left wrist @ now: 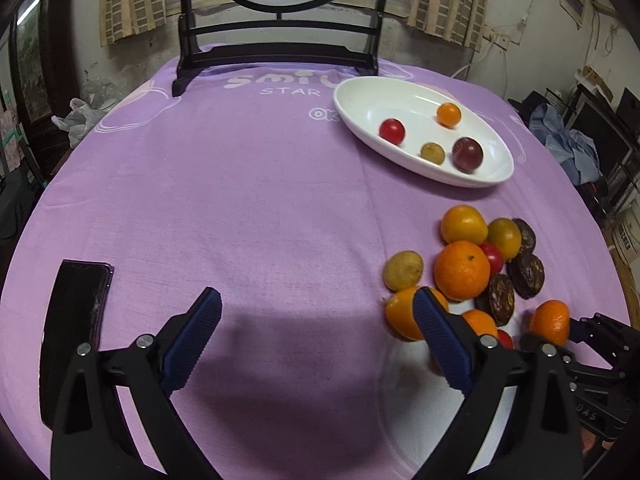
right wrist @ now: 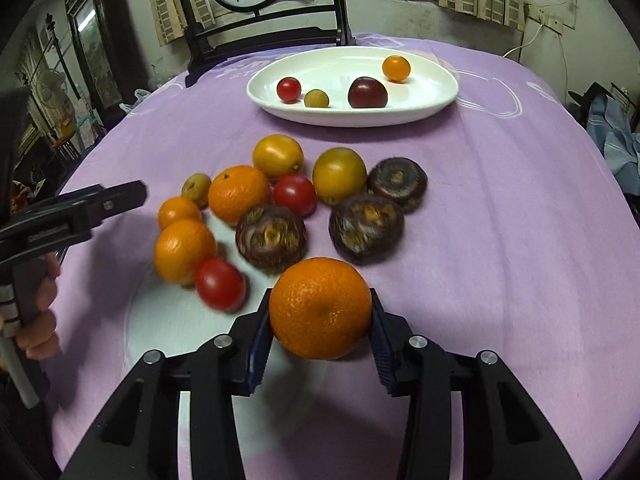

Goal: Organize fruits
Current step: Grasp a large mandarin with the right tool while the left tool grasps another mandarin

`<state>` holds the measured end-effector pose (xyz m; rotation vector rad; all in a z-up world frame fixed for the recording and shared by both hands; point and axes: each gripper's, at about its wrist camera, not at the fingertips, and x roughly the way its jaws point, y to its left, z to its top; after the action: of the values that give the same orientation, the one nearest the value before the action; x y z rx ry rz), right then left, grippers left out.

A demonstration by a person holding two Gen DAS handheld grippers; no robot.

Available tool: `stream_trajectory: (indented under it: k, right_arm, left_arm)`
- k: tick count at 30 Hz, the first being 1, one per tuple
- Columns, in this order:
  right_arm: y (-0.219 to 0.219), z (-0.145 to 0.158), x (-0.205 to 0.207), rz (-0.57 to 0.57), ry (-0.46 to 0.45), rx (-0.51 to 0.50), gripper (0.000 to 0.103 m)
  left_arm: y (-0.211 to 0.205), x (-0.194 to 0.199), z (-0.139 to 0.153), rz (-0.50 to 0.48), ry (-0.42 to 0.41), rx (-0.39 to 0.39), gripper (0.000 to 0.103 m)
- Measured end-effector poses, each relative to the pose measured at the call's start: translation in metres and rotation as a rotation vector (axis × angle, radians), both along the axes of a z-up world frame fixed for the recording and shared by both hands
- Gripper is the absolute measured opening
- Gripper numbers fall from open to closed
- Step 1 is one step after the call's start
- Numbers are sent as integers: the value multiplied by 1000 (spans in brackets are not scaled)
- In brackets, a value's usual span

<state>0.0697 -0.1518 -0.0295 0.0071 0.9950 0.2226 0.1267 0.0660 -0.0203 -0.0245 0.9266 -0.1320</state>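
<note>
Orange mandarin (right wrist: 320,308) is being clamped by the right hand-held gripper (right wrist: 320,322), the left hand-held gripper (left wrist: 316,336) gaping empty; transfer to the white dish (right wrist: 420,108) is being called for next.

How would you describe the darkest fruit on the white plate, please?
On the purple tablecloth, find the white oval plate at the far side. Of its four small fruits, it is the dark plum, the largest there, beside the small yellow-green one.
</note>
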Motion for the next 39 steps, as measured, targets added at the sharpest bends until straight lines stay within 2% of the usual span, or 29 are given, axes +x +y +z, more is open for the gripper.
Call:
stream_trajectory:
  k: [9, 12, 16, 18, 20, 22, 25, 27, 29, 34, 39]
  right_arm:
    - [-12, 4, -26, 38, -7, -1, 45]
    - [-12, 4, -29, 59, 1, -6, 44]
    - [-14, 6, -34, 71, -7, 3, 44]
    - [-15, 7, -37, 75, -10, 7, 44]
    - [-17, 8, -39, 81, -13, 15, 44]
    - [-19, 8, -40, 83, -14, 19, 45]
    - [-23, 8, -41, 87, -13, 27, 45]
    - [-24, 5, -42, 86, -7, 29, 45]
    - [-25, 4, -42, 85, -3, 28, 45]
    - [-24, 4, -45, 92, -9, 39, 45]
    - [-24, 5, -47, 95, -12, 41, 45]
  left_arm:
    - [-20, -25, 2, -73, 23, -22, 94]
    - [-33, -37, 0, -108, 32, -5, 95]
    - [-55, -47, -10, -159, 43, 57, 94]
    - [-65, -49, -16, -189, 51, 100, 87]
    - [-70, -46, -23, -200, 89, 108, 78]
    - [-70, -41, -30, -191, 126, 104, 77]
    - [-71, -37, -32, -184, 121, 108, 74]
    - [-72, -33, -31, -177, 127, 105, 68]
    - [-76, -28, -29, -175, 135, 100, 56]
    - [-91, -19, -24, -202, 139, 97, 41]
    - [-98, -14, -23, -189, 139, 83, 40]
